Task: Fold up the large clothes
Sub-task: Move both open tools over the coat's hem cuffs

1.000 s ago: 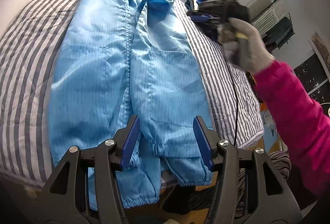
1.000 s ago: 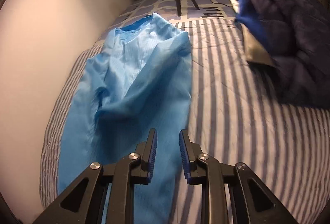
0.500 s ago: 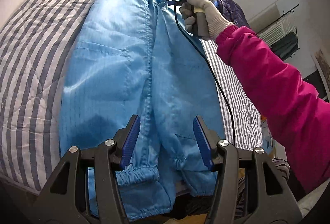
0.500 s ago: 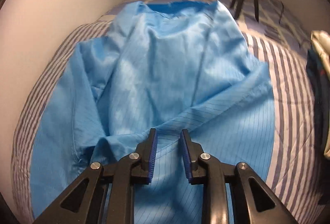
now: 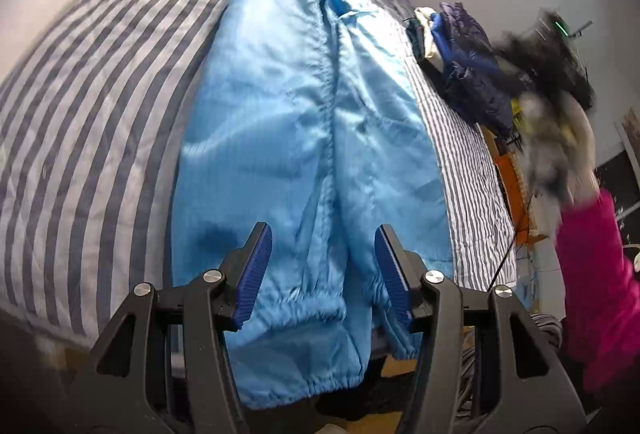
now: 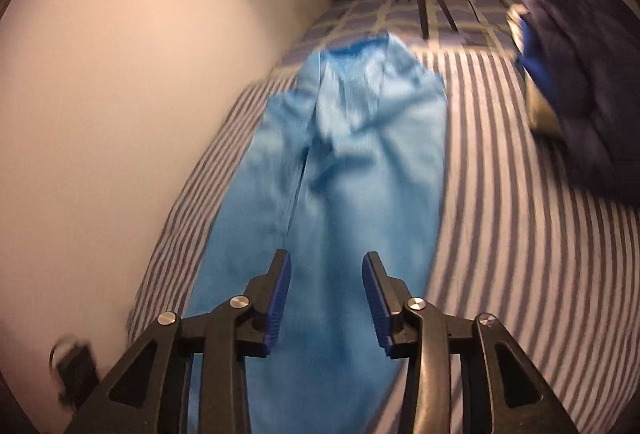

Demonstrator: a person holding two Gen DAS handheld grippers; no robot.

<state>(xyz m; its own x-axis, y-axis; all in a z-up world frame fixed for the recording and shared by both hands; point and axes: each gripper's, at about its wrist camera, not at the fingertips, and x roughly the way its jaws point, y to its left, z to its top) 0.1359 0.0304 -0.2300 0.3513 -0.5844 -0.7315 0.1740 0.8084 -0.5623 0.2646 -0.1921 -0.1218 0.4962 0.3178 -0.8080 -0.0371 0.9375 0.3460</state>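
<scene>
Blue coverall (image 5: pixel 312 138), cuffs only left-view

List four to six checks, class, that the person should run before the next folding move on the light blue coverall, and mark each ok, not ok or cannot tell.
1. Left gripper jaws open, nothing between them: ok.
2. Right gripper jaws open and empty: ok.
3. Light blue coverall lies lengthwise on the striped bedspread: ok.
4. Coverall flat: not ok, creases near the upper body and the elastic cuffs hang over the bed edge.
5. Dark blue jacket pile apart from the coverall: ok.
6. Which edge to grasp first: cannot tell, the right wrist view is blurred.
</scene>
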